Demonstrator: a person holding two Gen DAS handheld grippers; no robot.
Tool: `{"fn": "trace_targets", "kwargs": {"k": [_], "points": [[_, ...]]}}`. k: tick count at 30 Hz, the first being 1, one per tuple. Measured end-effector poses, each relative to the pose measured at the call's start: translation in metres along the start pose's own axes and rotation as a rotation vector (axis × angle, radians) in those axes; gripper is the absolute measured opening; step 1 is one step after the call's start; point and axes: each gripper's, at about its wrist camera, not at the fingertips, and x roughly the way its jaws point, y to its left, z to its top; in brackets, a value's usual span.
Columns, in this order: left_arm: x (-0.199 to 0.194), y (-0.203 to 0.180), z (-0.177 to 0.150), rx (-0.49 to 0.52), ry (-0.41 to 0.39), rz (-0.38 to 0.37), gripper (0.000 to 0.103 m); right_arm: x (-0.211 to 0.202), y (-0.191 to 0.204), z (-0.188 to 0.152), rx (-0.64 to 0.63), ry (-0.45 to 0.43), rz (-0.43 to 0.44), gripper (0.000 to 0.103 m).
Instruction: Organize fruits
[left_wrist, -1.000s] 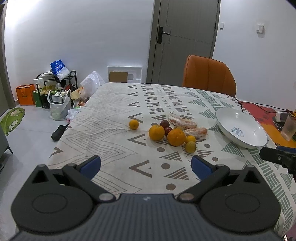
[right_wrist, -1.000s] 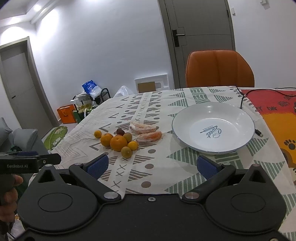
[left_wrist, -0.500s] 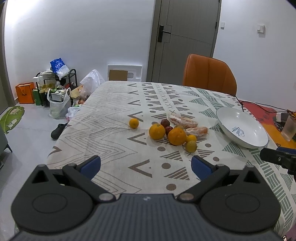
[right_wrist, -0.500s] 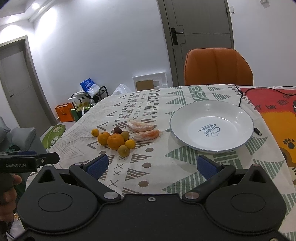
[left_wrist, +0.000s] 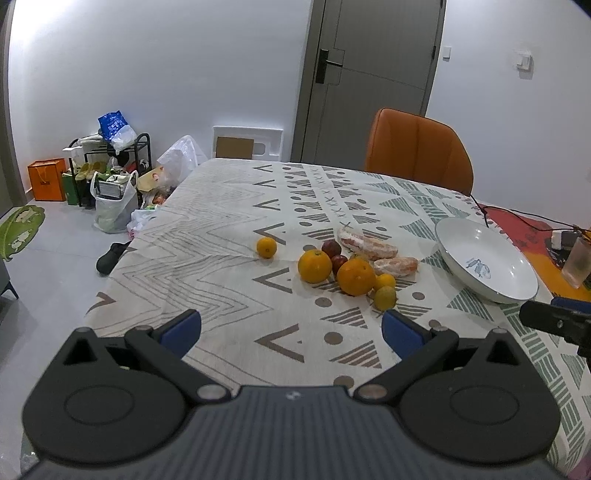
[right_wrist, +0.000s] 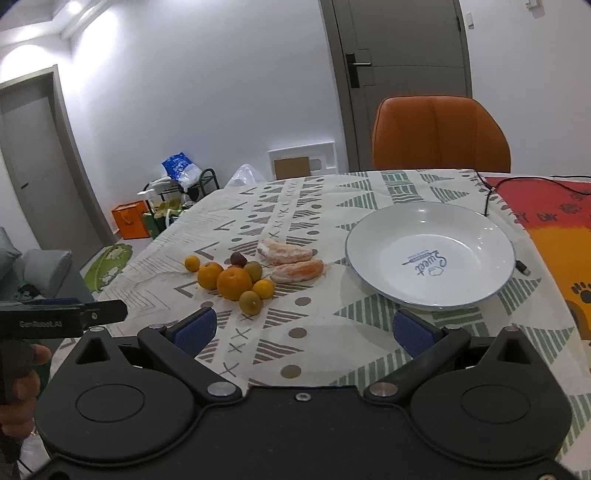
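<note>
Fingers (left_wrist: 181, 326) of L gripper (left_wrist: 291, 328) spread wide, nothing between them, hovering over near edge of counter (left_wrist: 229, 302) w/ its patterned cloth. R gripper (right_wrist: 301, 328) same: blue fingers (right_wrist: 195, 328) released, apart, holding nothing, above cloth.

L view, near to far: just ahead of the right-side finger sits a greenish-yellow citrus (left_wrist: 385, 297), touching a small yellow one (left_wrist: 385, 281). Beyond those, a big orange (left_wrist: 355, 276) and a second orange (left_wrist: 314, 266) to its left, w/ two dark red plums (left_wrist: 334, 253) tucked behind/between. A small orange (left_wrist: 266, 247) lies alone, off to the left of the pile, apart from it. Behind pile: two peeled citrus segments (left_wrist: 369, 246), one nearer, one farther. White plate (left_wrist: 458, 236) is ahead-right of the fingers, near the fruit but not touching, no fruit in it. Tip of R gripper shows at far right edge.

R view: fruit cluster (right_wrist: 236, 282) ahead-left of fingers, plate (right_wrist: 369, 236) ahead-right, printed "Sweet" inside. Black cable (right_wrist: 487, 199) runs past plate's far rim; its plug lies just right of plate. L gripper body at left edge, a hand (right_wrist: 22, 373) on its grip.

Far side: orange chair (right_wrist: 439, 136) at counter, grey door (right_wrist: 402, 74) behind. Shoe rack (left_wrist: 110, 162) and bags on floor, far left.
</note>
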Motion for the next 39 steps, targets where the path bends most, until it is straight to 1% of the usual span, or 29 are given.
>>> {"fn": "trace_targets", "kwargs": {"k": [4,8,12,15,20,24,29,32,36,39], "points": [[0.007,0.001,0.003,0.004,-0.011,-0.008,0.103,0.007,-0.002,0.002,0.011,-0.003,0.037,0.103],[0.015,0.002,0.006,0.001,-0.020,-0.024,0.102,0.016,-0.001,0.001,0.006,0.001,0.055,0.103],[0.025,0.002,0.009,0.011,-0.021,-0.020,0.101,0.029,0.000,0.003,0.005,0.009,0.072,0.102],[0.032,0.003,0.011,0.006,-0.027,-0.023,0.101,0.040,-0.001,0.004,0.021,0.030,0.089,0.094],[0.044,0.006,0.015,-0.001,-0.021,-0.030,0.098,0.057,0.003,0.003,0.004,0.061,0.129,0.092],[0.055,0.010,0.016,-0.029,-0.009,-0.041,0.097,0.071,0.004,0.003,0.015,0.085,0.154,0.083],[0.066,0.014,0.018,-0.041,-0.012,-0.039,0.096,0.083,0.007,0.003,0.007,0.094,0.149,0.077],[0.073,0.013,0.020,-0.033,-0.010,-0.045,0.092,0.092,0.008,0.003,0.006,0.106,0.151,0.072],[0.082,0.012,0.021,-0.017,-0.009,-0.028,0.089,0.103,0.013,0.003,0.003,0.124,0.164,0.061],[0.089,0.013,0.023,-0.021,0.004,-0.036,0.084,0.112,0.017,0.004,0.001,0.138,0.176,0.055]]}}
